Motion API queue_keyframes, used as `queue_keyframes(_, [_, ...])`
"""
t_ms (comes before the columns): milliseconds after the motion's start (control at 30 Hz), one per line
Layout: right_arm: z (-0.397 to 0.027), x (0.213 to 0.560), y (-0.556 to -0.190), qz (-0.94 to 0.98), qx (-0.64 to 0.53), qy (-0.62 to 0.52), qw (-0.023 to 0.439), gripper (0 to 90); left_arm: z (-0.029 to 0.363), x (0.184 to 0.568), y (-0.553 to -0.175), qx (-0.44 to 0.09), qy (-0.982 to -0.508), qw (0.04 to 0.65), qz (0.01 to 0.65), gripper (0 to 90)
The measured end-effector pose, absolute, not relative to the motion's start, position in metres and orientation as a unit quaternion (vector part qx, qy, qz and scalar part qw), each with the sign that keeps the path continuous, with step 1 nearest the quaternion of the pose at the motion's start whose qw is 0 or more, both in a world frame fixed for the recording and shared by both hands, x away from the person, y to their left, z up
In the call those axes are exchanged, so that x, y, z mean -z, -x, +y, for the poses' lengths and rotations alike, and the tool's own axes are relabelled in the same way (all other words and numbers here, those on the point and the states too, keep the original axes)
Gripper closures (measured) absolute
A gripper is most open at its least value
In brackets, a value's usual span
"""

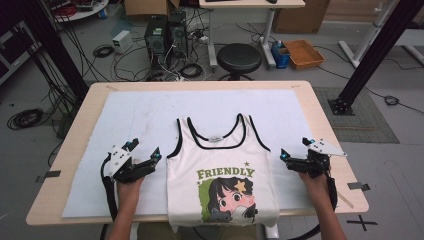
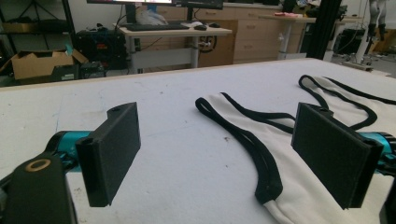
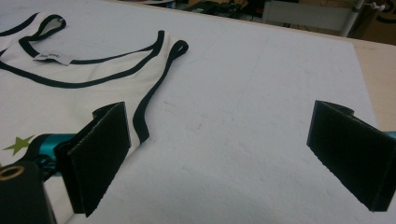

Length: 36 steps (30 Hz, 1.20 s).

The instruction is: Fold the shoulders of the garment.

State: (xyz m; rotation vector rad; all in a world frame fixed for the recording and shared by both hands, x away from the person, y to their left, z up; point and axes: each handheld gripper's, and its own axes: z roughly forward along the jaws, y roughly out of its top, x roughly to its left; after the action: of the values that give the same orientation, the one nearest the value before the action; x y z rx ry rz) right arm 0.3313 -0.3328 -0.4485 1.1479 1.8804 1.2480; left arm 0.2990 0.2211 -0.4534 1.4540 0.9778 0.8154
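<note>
Right gripper [image 3: 224,158], fingers [image 3: 100,156] spread wide, hovers beside the tank top [image 3: 56,88] on the white mat [image 3: 261,84].

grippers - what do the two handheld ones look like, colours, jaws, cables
Both the left gripper and the right gripper have black bodies with teal metal fittings behind two flat, rectangular black jaws faced with rough pads. Each carries a pale grey three-cornered plate on top, and a black cable trails back along each bare, sleeveless forearm.

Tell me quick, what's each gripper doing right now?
Left gripper: open, holding nothing, beside the white black-trimmed cotton tank top.
Right gripper: open, holding nothing, at the top's other side.
</note>
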Motion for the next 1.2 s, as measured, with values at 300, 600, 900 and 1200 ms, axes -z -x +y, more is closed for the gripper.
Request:
queue_keyframes(300, [-0.332,0.449,-0.331,0.705,-0.471,-0.434,0.304,5.4,0.221,0.454,-0.298,-0.353,-0.616,0.568,0.416,16.0])
queue_keyframes(600, [-0.33,0.447,-0.334,0.721,-0.456,-0.43,0.296,5.5,0.221,0.454,-0.298,-0.353,-0.614,0.572,0.414,16.1])
queue_keyframes(900, [-0.309,0.412,-0.364,0.733,-0.457,-0.436,0.252,5.5,0.222,0.454,-0.295,-0.357,-0.608,0.578,0.41,18.4])
queue_keyframes(1200, [-0.25,0.416,-0.431,0.78,-0.38,-0.453,0.203,5.6,0.221,0.455,-0.294,-0.362,-0.607,0.58,0.405,19.2])
